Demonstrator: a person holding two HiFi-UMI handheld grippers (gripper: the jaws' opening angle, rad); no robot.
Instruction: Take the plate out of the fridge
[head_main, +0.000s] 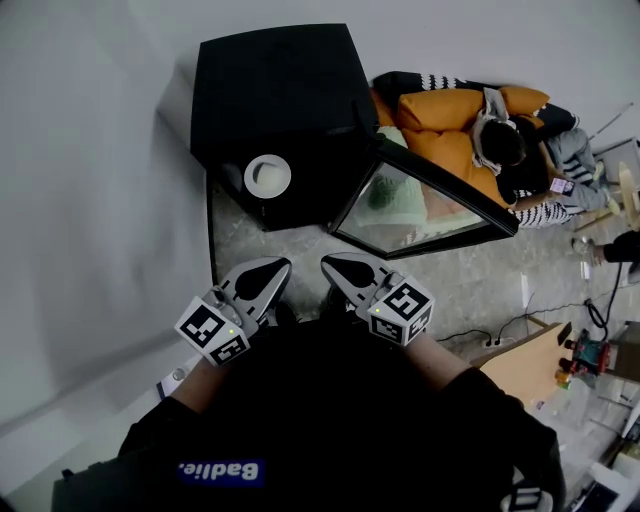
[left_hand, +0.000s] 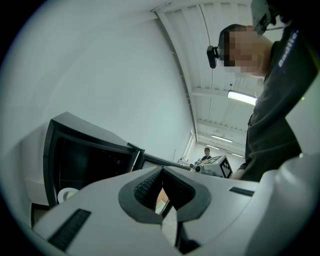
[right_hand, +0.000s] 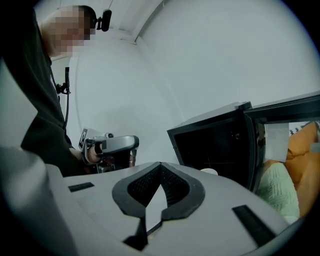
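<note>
**Both grippers clenched, plate in the fridge**

Head view: the left gripper (head_main: 272, 268) and right gripper (head_main: 337, 263) are clenched on nothing. The round white plate (head_main: 267, 175) lies inside the open black box-shaped fridge (head_main: 270, 90), ahead of both fingertips, well apart.
Left gripper view: the plate is left of the closed tips.
Right gripper view: it is right of them.

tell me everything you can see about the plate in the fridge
The plate is small, round and white, with a raised rim around a shallow well. It looks like ceramic, though that is a guess. It lies flat with nothing showing on it, at the bottom of the open black fridge, close to the front edge on the side away from the door. Only the fridge touches it.
</note>
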